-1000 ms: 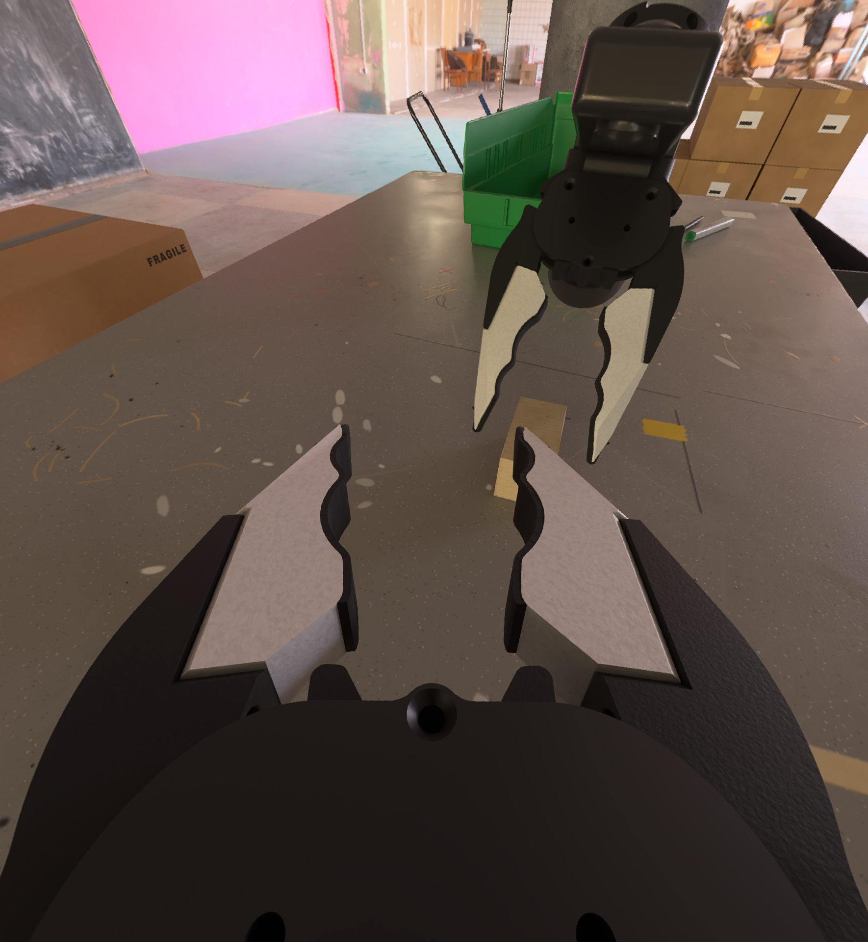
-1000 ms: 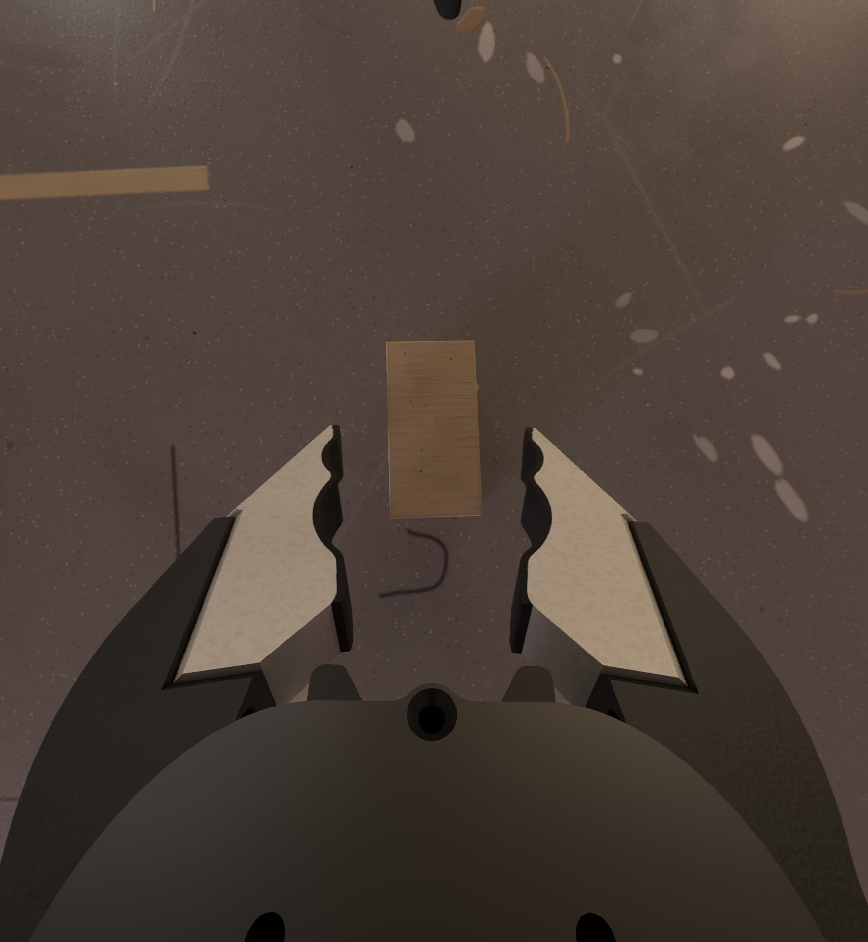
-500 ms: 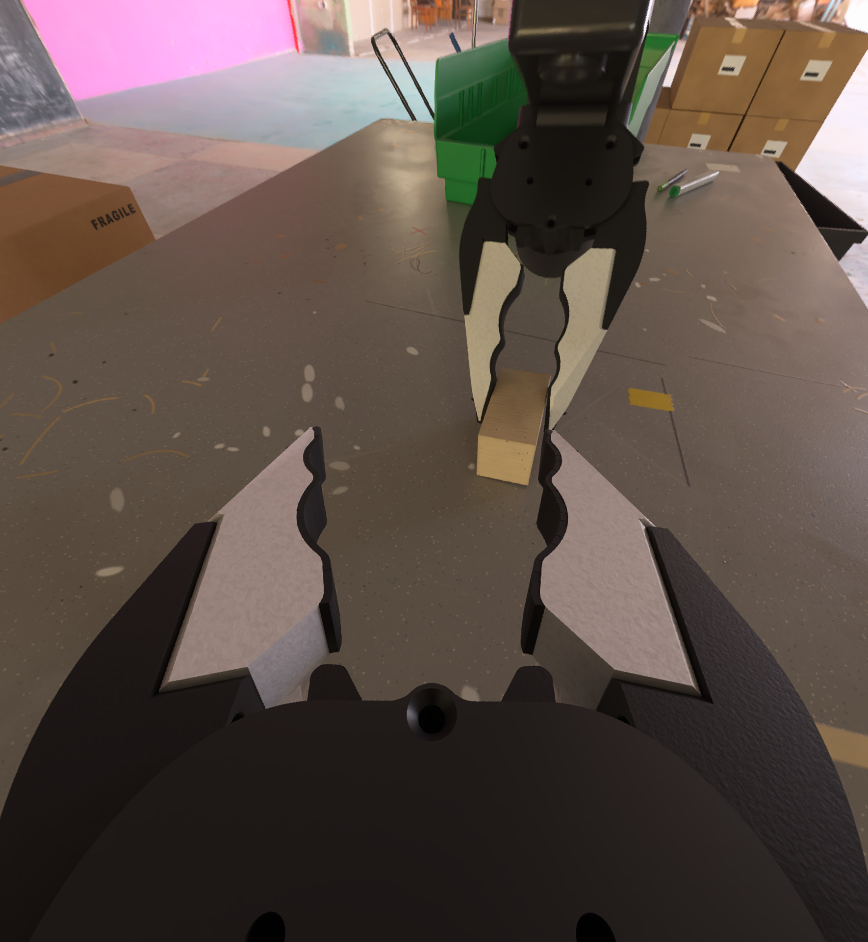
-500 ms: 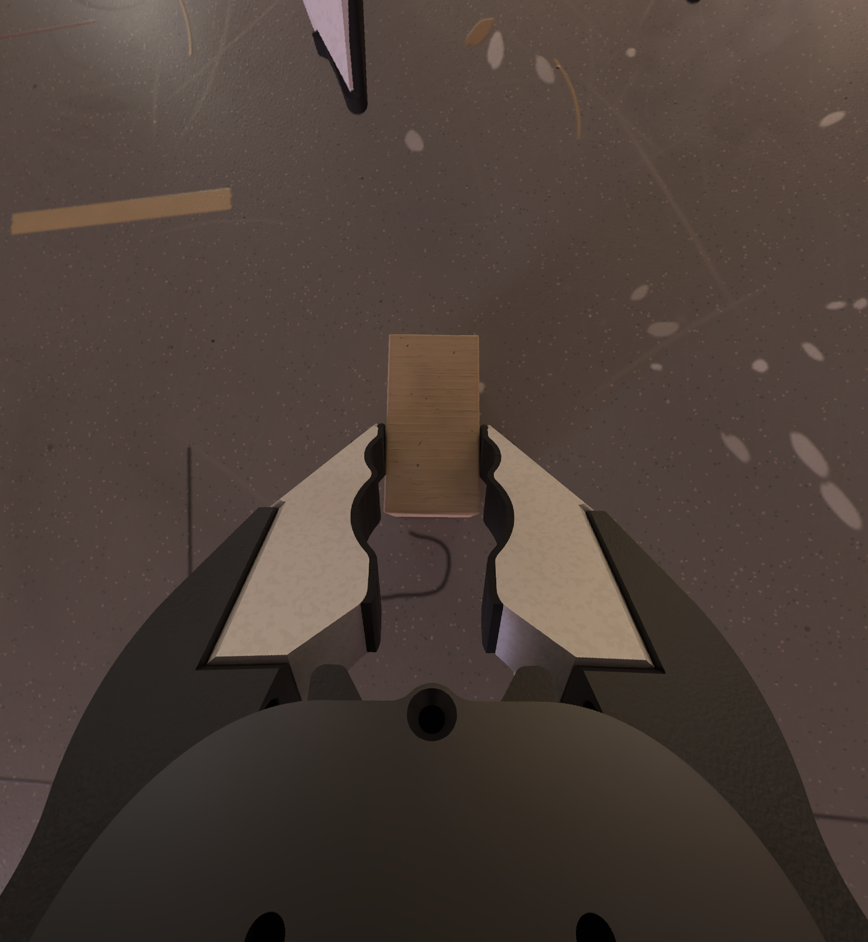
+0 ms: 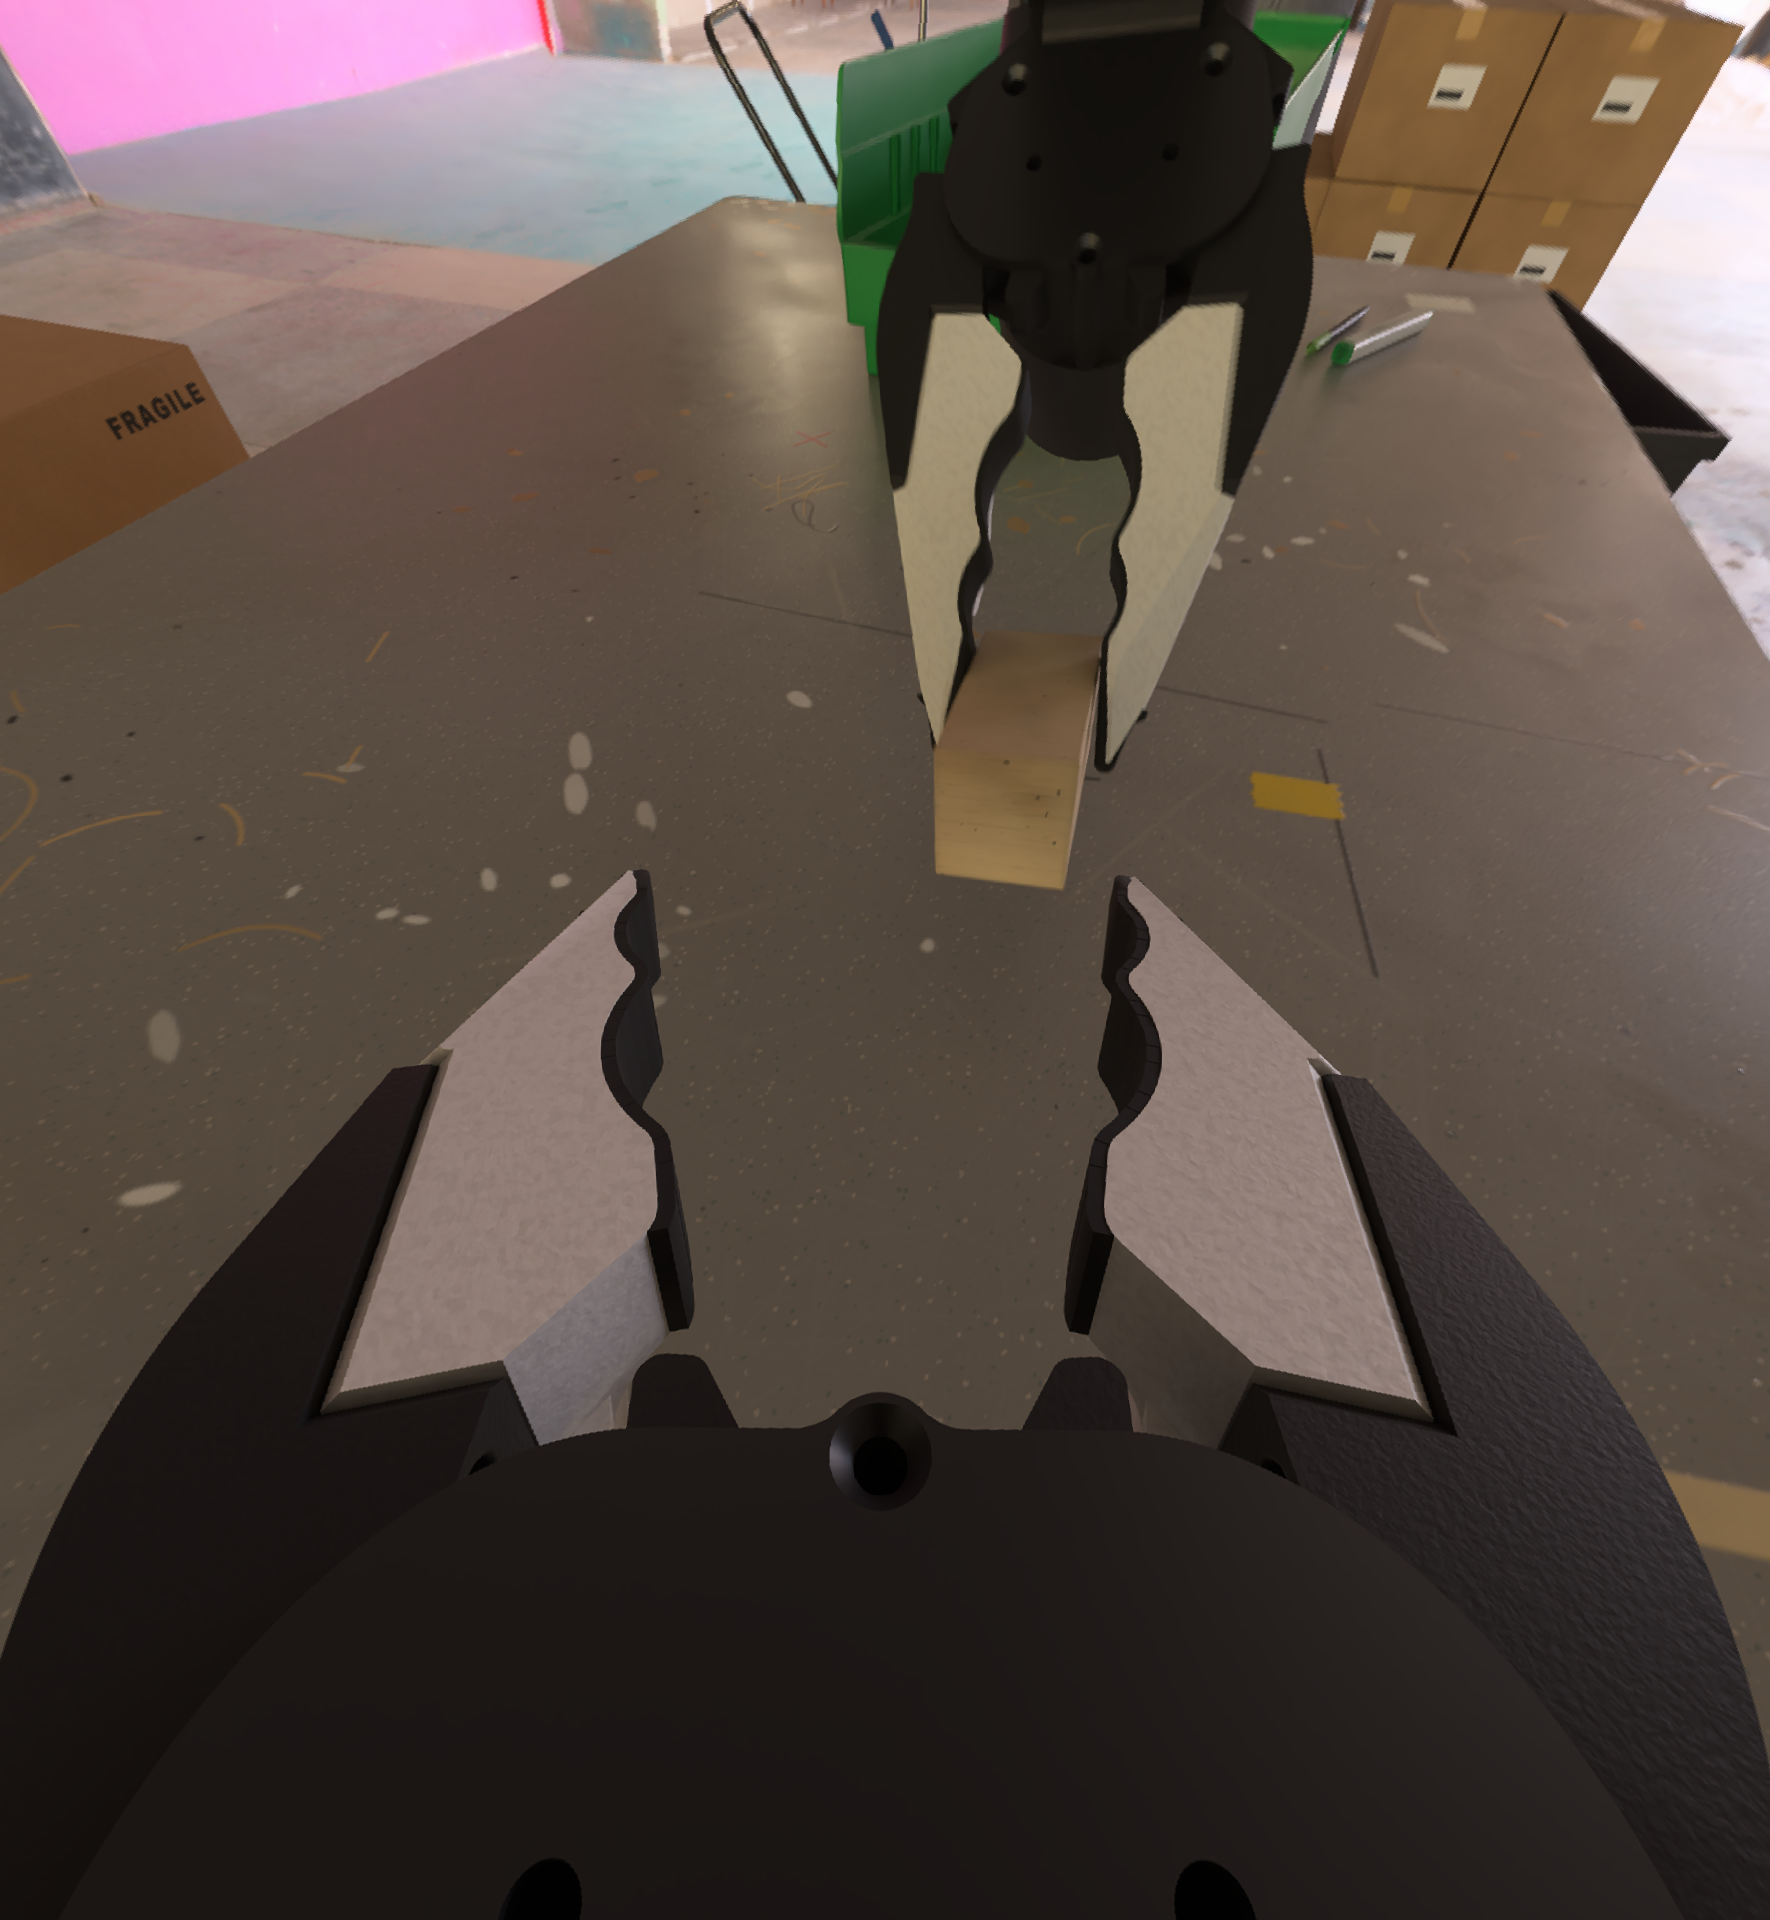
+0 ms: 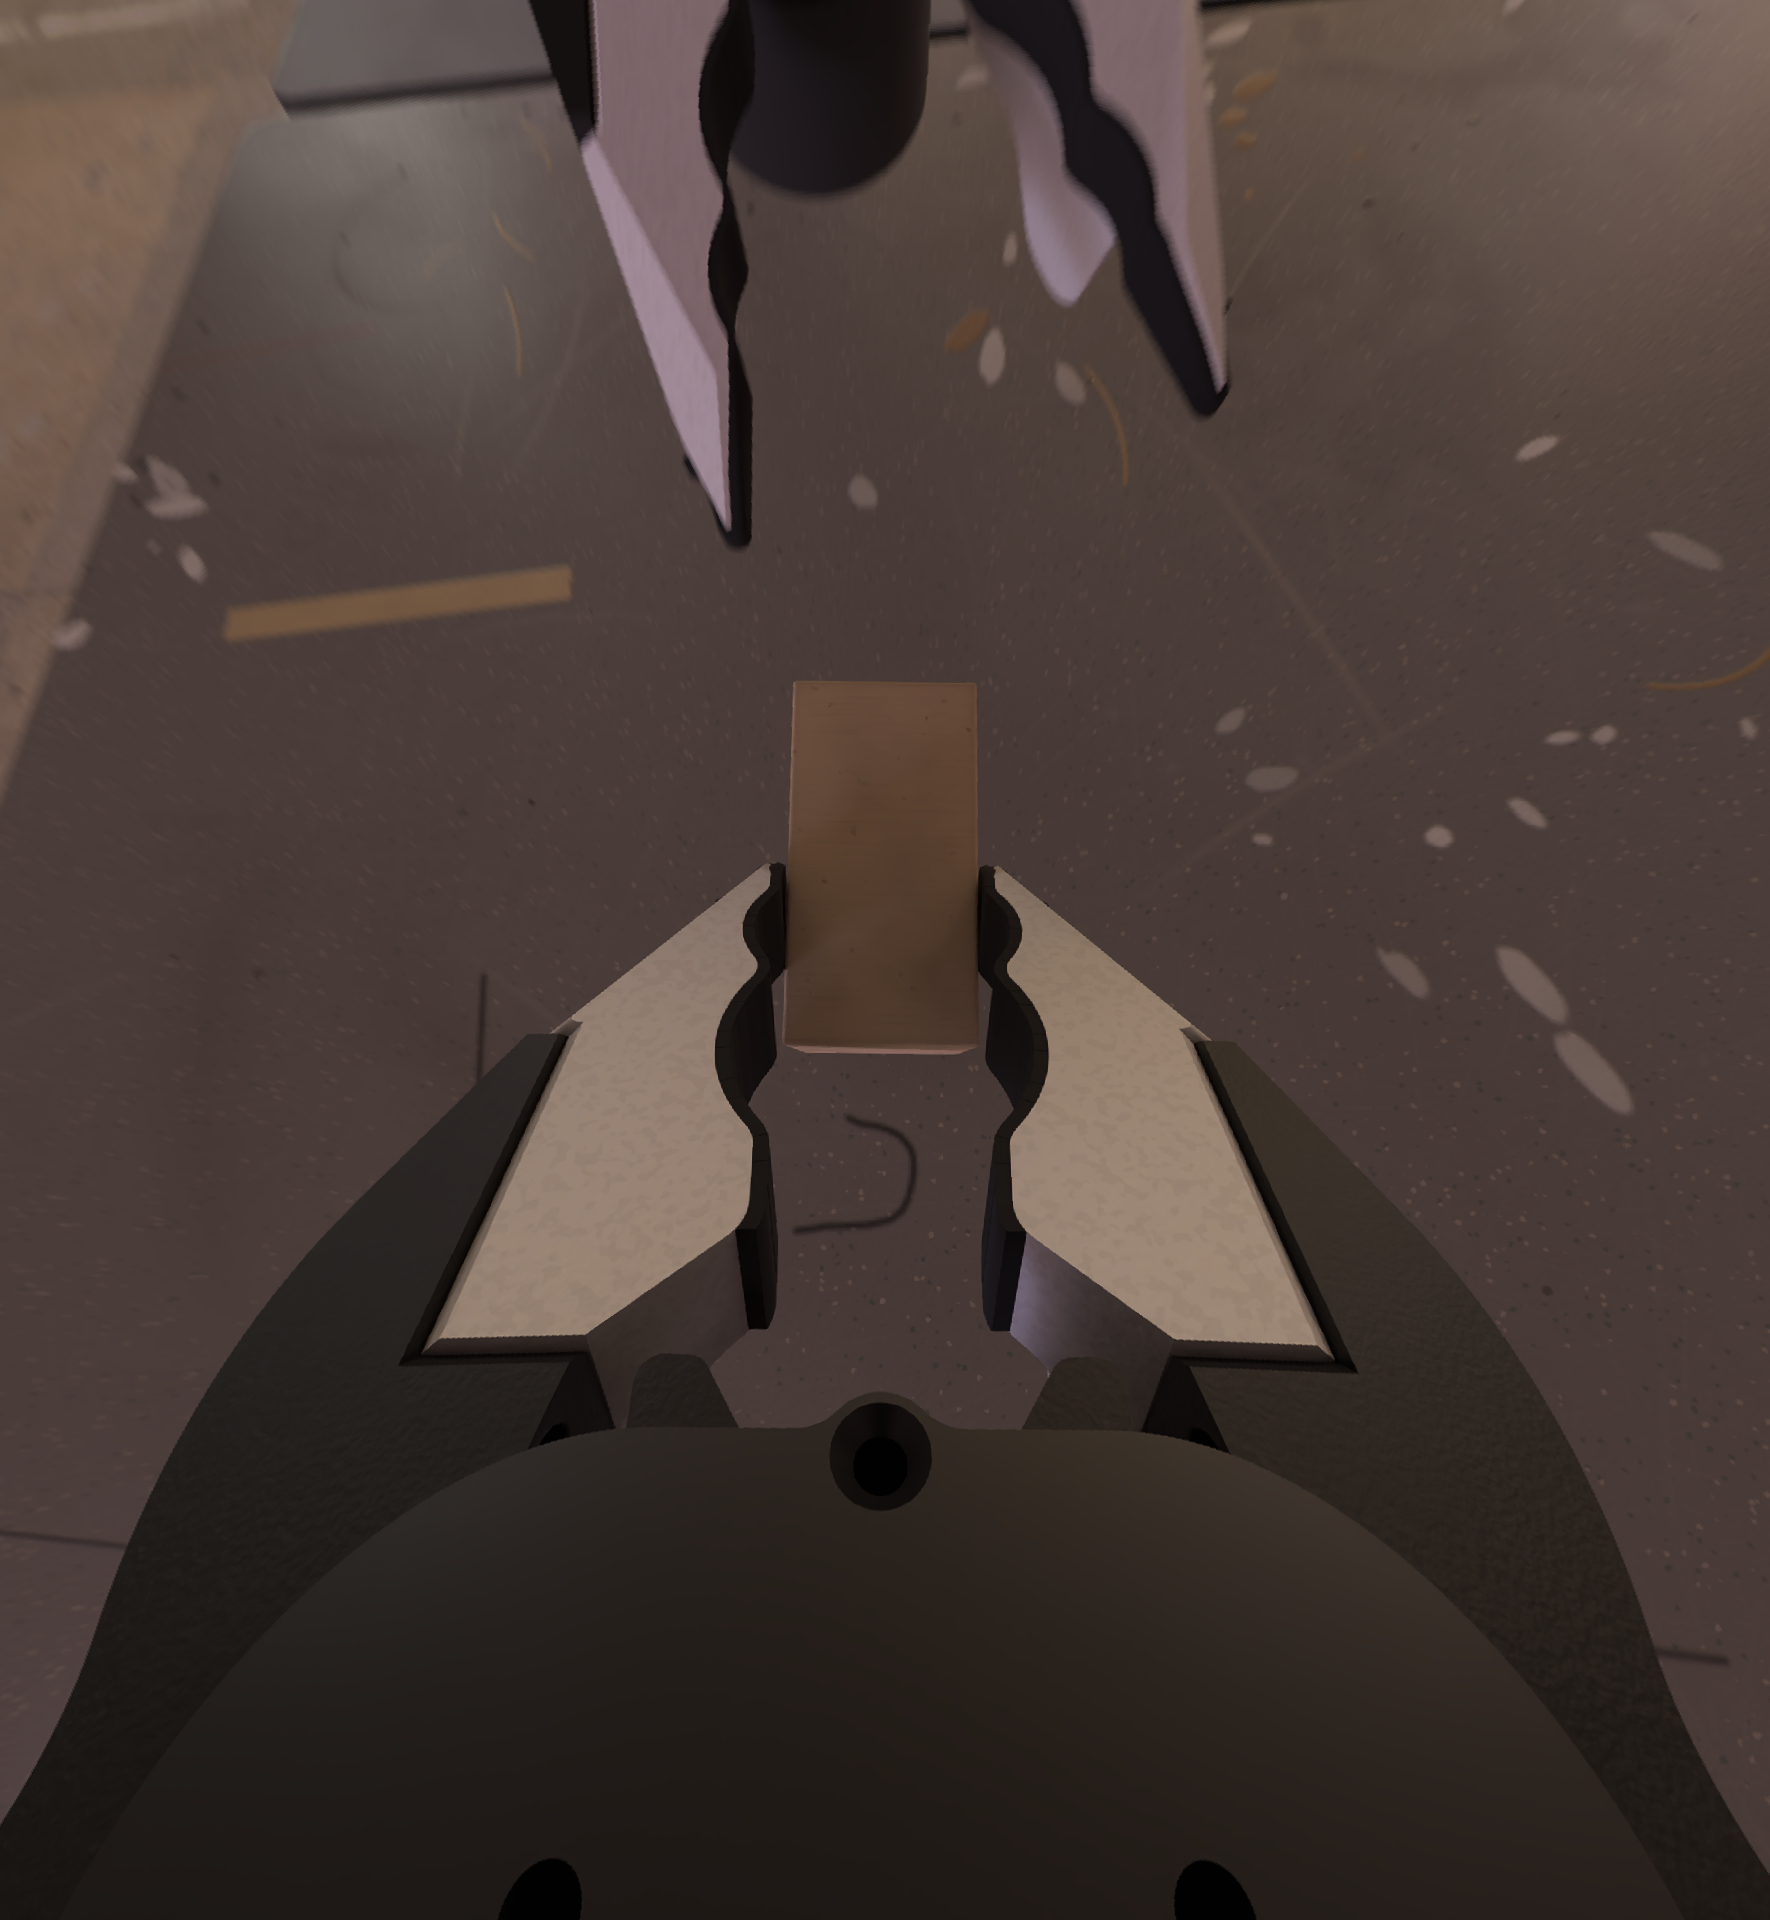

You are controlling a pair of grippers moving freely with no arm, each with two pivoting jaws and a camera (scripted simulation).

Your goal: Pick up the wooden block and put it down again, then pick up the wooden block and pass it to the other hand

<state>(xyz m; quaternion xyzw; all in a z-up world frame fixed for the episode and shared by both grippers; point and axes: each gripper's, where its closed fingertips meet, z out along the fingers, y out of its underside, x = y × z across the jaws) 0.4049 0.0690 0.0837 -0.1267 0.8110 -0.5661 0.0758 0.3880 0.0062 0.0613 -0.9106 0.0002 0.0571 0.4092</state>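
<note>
We see the right gripper (image 6: 883,883) clenched on the wooden block (image 6: 883,862), fingertips pressing its two long sides; the block's far half juts past the tips. From the left wrist view the block (image 5: 1016,769) looks to hang clear above the grey table (image 5: 445,675), though we cannot tell by how much. Our left gripper (image 5: 881,894) faces it with fingers spread wide and nothing between them, tips near the block's free end but apart from it. Bare tabletop lies on both sides and below. A green bin (image 5: 881,187) stands behind the right gripper, two markers (image 5: 1374,338) lie near the far right edge, and a yellow tape patch (image 5: 1296,795) sits just right of the block. Cardboard boxes (image 5: 1504,135) are stacked beyond the table.
</note>
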